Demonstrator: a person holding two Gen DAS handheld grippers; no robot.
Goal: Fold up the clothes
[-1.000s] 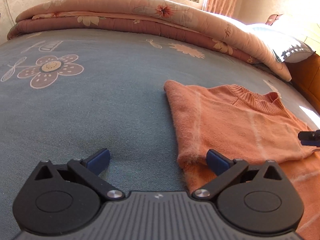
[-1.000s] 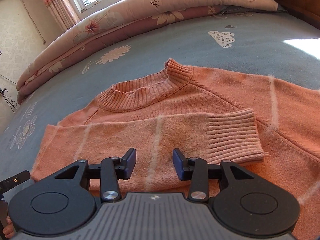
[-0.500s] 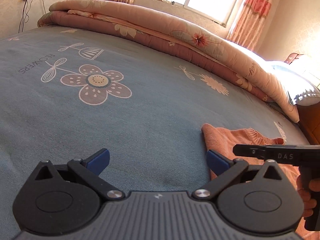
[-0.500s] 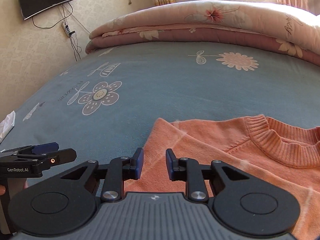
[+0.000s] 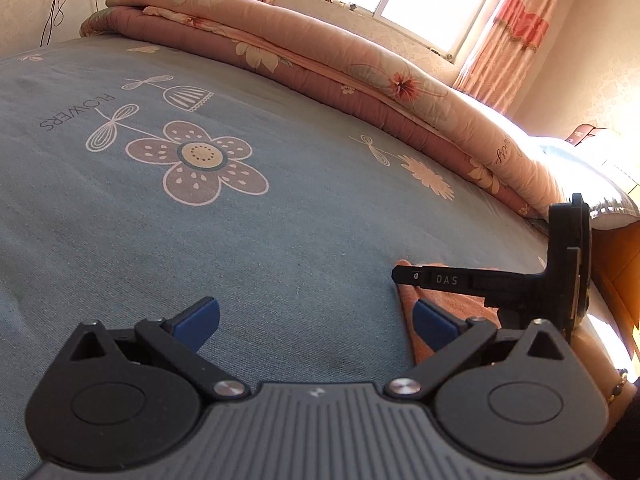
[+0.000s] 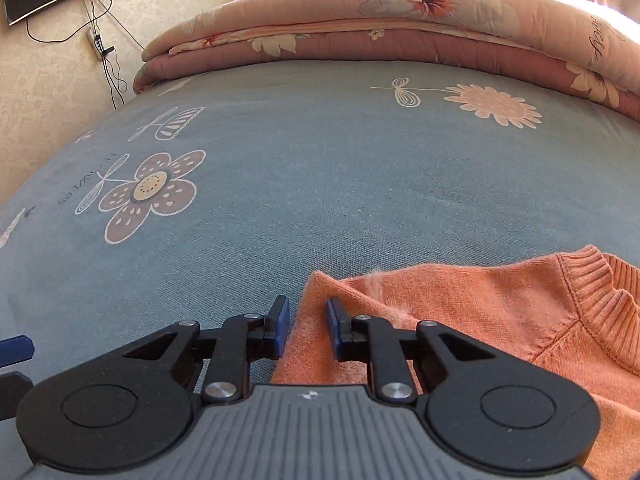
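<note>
**Soft knit, best pinched at the folded corner**

Likely light and limp in handling: an orange sweater (image 6: 472,304), thick fuzzy knit, no stiffness to hold a shape, prone to sagging and stretching if lifted by one point. Not slippery by the look of the nap; should catch well between blue pads. Not fragile, though loose fibres along the edge could snag. Best hold, as a judgement: the doubled left corner, pinched through both layers, with a second hold farther along the same edge so that the fold travels flat.

Lying on the blue flowered bed (image 6: 320,168), toward its right side, partly folded. Warm orange, with a ribbed collar (image 6: 592,292) at the right and a fuzzy folded edge crossing the shoulder. Only the corner visible in the left view.

Right tool (image 6: 307,330) parted narrowly, straddling the sweater's left corner, not clenched on it; contact between pads and cloth cannot be told. Left tool (image 5: 316,320) released, spread wide over bare bed, right pad just at the sweater's corner (image 5: 436,300), grasping nothing.

Rolled quilt (image 6: 400,28) along the far side of the bed, well apart.
</note>
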